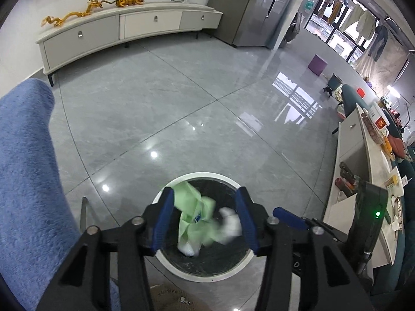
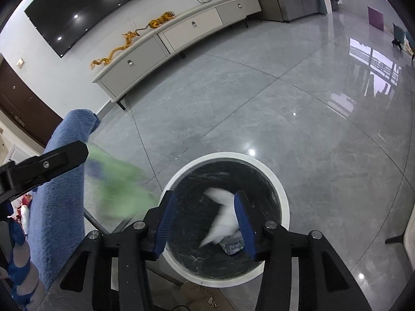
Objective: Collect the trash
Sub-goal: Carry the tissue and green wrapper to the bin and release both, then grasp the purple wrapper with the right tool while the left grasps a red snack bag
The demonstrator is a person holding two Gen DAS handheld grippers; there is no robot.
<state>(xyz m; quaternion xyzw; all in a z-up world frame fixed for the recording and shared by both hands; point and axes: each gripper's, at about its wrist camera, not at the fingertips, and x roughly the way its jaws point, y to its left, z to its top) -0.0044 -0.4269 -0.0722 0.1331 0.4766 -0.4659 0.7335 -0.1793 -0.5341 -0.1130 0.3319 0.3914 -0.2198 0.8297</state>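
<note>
Both jaws spread wide, empty, over white-rimmed trash bin [image 1: 205, 274]
left gripper [image 1: 205, 223]: green wrapper [image 1: 192, 207] falling binward; right gripper [image 2: 205, 223]: white tissue [image 2: 223, 220] dropping inside; drop-off nearly done, other trash unseen

The round bin with a white rim [image 1: 166, 260] has a black, pale-streaked lining. A pale green crumpled wrapper [image 1: 193, 213] bears a blue patch; the blurred white wad [image 2: 224, 219] is possibly tissue. Both grippers' finger pads [image 2: 166, 224] are blue on black frames.
</note>
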